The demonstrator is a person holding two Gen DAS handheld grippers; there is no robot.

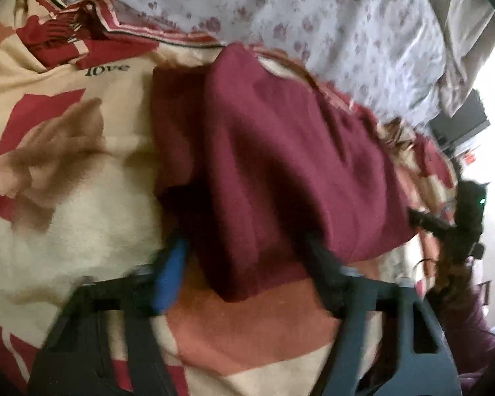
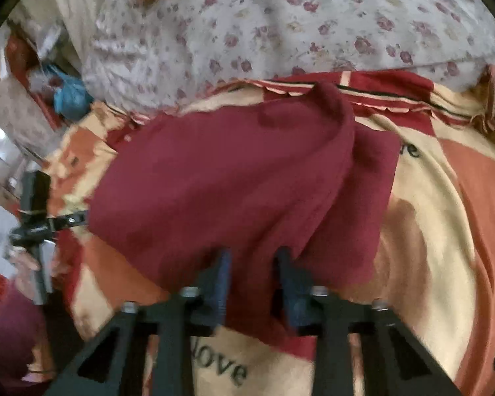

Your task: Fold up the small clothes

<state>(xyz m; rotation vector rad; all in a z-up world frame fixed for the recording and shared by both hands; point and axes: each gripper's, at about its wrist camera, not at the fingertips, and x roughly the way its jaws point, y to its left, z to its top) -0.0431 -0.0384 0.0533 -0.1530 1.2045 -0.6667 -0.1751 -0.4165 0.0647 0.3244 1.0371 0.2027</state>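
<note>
Garment [image 1: 280, 165] mid-frame is partly folded, more folds left; left gripper [image 1: 247, 254] spread wide, right gripper [image 2: 252, 264] grasping its hem

Matt maroon knit garment [image 2: 234, 181], soft and slightly fuzzy, cream-and-red printed cotton bedspread [image 1: 66, 231], smooth, floral woven sheet [image 2: 280, 26], matt black plastic right gripper [image 2: 252, 270] with blue rubbery pads [image 2: 222, 283], bright metal screws [image 2: 188, 292].
</note>
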